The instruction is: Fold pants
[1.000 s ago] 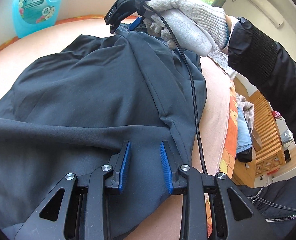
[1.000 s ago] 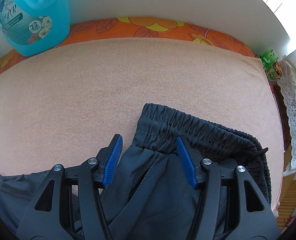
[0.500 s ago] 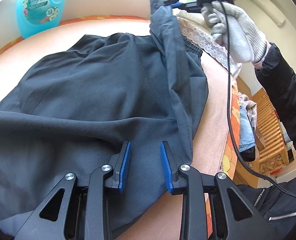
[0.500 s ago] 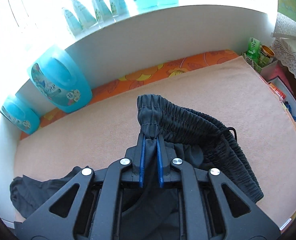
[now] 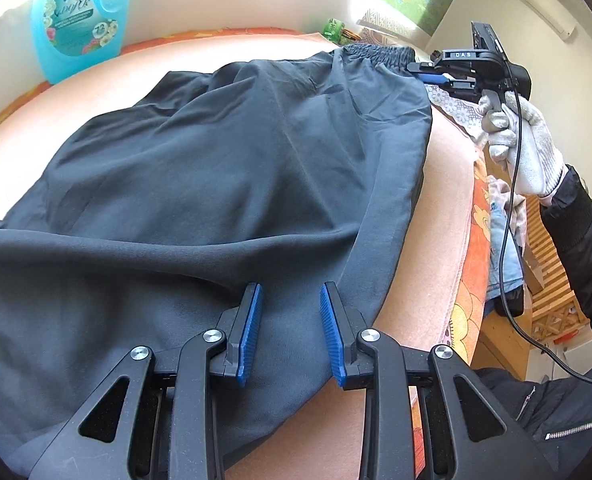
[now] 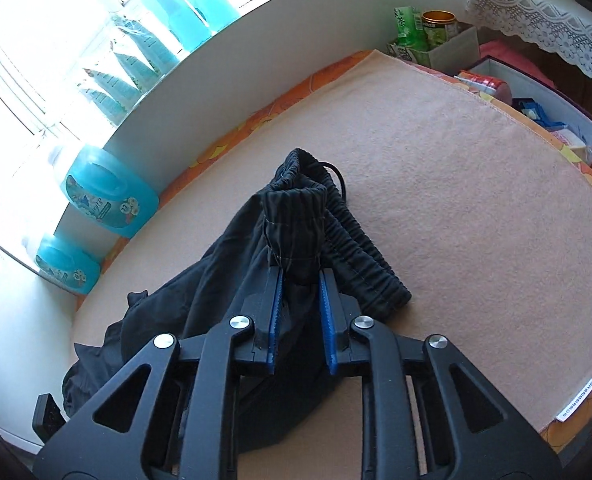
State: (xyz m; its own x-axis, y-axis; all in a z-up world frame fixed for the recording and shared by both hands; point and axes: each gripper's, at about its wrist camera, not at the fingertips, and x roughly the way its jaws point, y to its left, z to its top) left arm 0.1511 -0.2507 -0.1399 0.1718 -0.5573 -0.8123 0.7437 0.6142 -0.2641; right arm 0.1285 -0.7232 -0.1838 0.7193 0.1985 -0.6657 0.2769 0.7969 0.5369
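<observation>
Dark grey pants (image 5: pixel 216 168) lie spread on a peach blanket (image 5: pixel 448 208). My left gripper (image 5: pixel 290 308) is open, its blue pads over the pants' near fabric, gripping nothing. My right gripper (image 6: pixel 299 276) is shut on the elastic waistband (image 6: pixel 292 220) and holds it lifted above the blanket (image 6: pixel 476 208); the rest of the waistband (image 6: pixel 360 248) trails down onto the blanket. In the left wrist view the right gripper (image 5: pixel 428 74) holds the waistband (image 5: pixel 376 50) at the far right, stretching the pants out.
Blue detergent bottles (image 6: pixel 108 196) stand against the white wall at the blanket's far edge; one shows in the left wrist view (image 5: pixel 76 16). Boxes and tins (image 6: pixel 428 36) sit past the blanket's right end. A wooden rack (image 5: pixel 552 280) with clothes stands beside the bed.
My right gripper closed on the waistband, lifted it, then carried it out to the right, pulling the pants flatter. My left gripper stayed open over the fabric.
</observation>
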